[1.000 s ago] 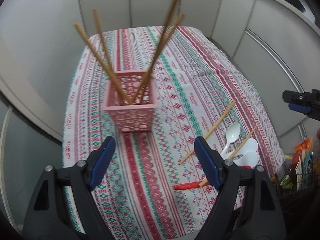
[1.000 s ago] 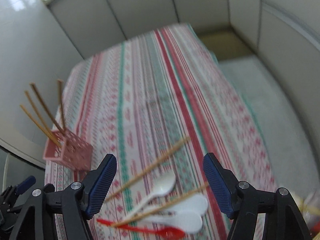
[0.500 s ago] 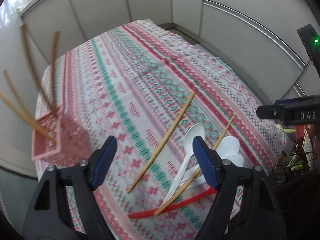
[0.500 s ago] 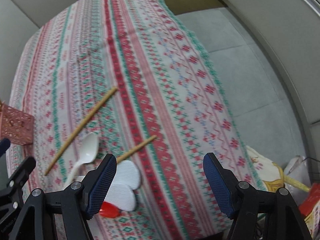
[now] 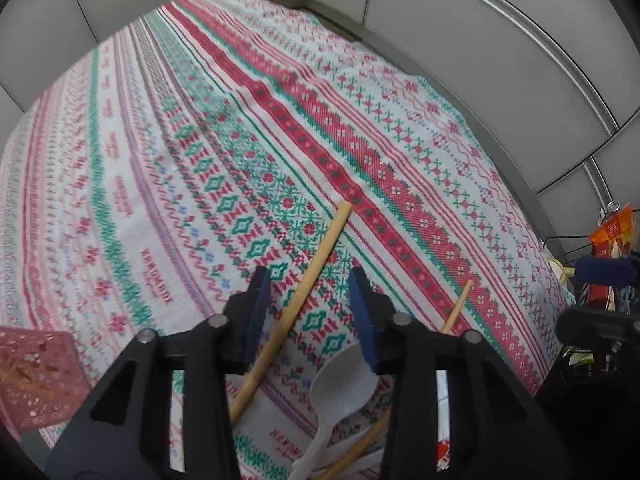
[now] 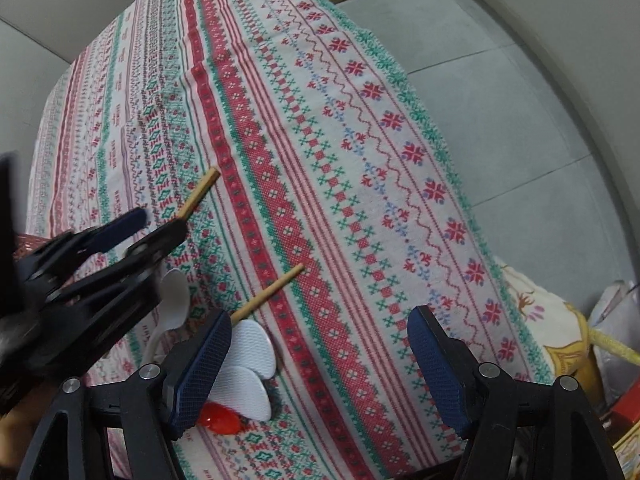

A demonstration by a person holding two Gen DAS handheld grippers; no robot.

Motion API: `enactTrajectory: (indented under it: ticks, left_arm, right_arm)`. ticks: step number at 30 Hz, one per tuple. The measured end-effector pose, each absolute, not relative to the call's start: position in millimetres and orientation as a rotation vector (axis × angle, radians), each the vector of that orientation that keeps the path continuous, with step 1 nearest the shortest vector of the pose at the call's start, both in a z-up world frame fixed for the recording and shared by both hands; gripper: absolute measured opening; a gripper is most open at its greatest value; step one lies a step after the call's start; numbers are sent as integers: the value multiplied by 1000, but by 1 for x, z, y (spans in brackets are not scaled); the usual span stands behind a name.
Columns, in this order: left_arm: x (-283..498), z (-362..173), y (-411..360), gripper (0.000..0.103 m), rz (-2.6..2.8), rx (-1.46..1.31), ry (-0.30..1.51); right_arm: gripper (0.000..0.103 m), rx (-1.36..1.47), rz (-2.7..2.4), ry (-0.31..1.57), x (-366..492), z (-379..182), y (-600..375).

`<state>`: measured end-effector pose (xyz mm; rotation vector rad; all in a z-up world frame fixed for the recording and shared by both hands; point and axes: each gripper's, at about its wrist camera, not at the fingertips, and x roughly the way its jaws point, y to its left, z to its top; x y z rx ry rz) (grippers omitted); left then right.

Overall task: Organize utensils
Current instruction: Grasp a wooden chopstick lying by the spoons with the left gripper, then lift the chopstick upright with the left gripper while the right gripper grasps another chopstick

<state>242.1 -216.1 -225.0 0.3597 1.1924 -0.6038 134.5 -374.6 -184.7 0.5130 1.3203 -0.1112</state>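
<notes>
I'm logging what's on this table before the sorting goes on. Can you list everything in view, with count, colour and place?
Tablecloth: one, white with red and green patterned stripes, covering the table.
Chopsticks: two, light wood; the longer chopstick lies between the left fingers, the other chopstick beside the spoons.
White spoons: at least three, clustered at the near edge.
Red spoon: one, partly under the white ones.
Pink basket: one, perforated, far left.
Bags and packets: several, mixed colours, off the table's right.
Left gripper: black, blue pads, closing around the longer chopstick.
Right gripper: black, blue pads, open above the cloth.
</notes>
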Motion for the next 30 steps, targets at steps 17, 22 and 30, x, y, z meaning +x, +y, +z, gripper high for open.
enactTrajectory:
  ticks: [17, 22, 30]
  left_arm:
    - [243, -222, -209, 8, -588, 400, 1133]
    - [229, -197, -178, 8, -571, 375, 1089]
    - [212, -161, -133, 8, -532, 335, 1005]
  right_arm:
    - [78, 595, -132, 1357, 140, -201, -386]
    - [78, 642, -103, 1394, 146, -214, -379]
    - [77, 680, -79, 1419, 157, -227, -350]
